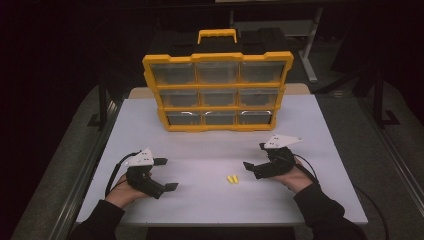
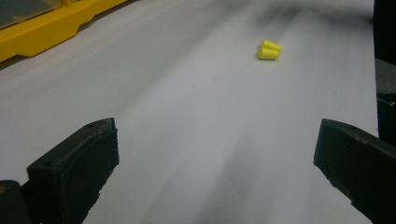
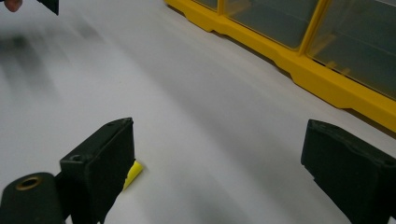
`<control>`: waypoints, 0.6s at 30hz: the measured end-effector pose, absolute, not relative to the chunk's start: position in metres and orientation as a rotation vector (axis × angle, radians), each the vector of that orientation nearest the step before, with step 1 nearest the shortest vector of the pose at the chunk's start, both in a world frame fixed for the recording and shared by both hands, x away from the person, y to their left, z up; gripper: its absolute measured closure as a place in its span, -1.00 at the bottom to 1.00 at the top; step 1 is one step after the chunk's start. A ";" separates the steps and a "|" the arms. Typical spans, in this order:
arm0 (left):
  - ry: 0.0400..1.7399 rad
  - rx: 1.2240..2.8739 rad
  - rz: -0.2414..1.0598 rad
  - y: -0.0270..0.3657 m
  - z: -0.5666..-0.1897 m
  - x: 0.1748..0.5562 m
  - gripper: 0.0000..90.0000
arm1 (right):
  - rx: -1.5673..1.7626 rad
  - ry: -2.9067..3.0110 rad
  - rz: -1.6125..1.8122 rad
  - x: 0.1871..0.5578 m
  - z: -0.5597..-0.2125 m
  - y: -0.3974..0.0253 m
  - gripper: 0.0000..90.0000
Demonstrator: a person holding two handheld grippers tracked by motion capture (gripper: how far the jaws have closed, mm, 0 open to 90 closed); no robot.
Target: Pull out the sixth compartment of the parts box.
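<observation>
Risk: may knock the earplugs [image 1: 232, 179] away, being small, light and apt to roll.
Left gripper [image 1: 169, 174]: spread wide, empty, resting low on table [image 1: 200, 145].
Right gripper [image 1: 254, 156]: released, empty, just beside earplugs.
Earplugs: lying together between both grippers.
Organizer [image 1: 218, 91]: upright at back, drawers closed.

Bare table [image 1: 210, 145] lies open between the left claw [image 1: 166, 174] and right claw [image 1: 255, 156]; two earplugs [image 1: 232, 178] lie between them; the drawer organizer [image 1: 217, 90] blocks the far side.
</observation>
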State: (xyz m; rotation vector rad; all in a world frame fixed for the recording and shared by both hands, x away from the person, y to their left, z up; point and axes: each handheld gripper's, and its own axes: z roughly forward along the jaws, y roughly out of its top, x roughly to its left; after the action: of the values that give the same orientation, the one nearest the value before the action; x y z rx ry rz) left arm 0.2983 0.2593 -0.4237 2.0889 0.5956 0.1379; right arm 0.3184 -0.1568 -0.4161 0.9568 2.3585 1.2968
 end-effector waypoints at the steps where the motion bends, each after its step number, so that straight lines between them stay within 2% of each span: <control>1: 0.592 2.089 0.139 0.259 -0.424 0.298 -1.00 | 0.958 2.358 1.298 0.319 -0.416 -0.157 -0.81; 18: 0.589 2.087 0.127 0.258 -0.423 0.299 -1.00 | 0.936 2.369 1.303 0.327 -0.416 -0.148 -0.81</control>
State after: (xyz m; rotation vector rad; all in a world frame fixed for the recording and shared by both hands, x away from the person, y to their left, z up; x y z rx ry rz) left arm 0.2985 0.2582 -0.4233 2.0871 0.5888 0.1273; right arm 0.3267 -0.1480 -0.4155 0.9360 2.3689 1.3030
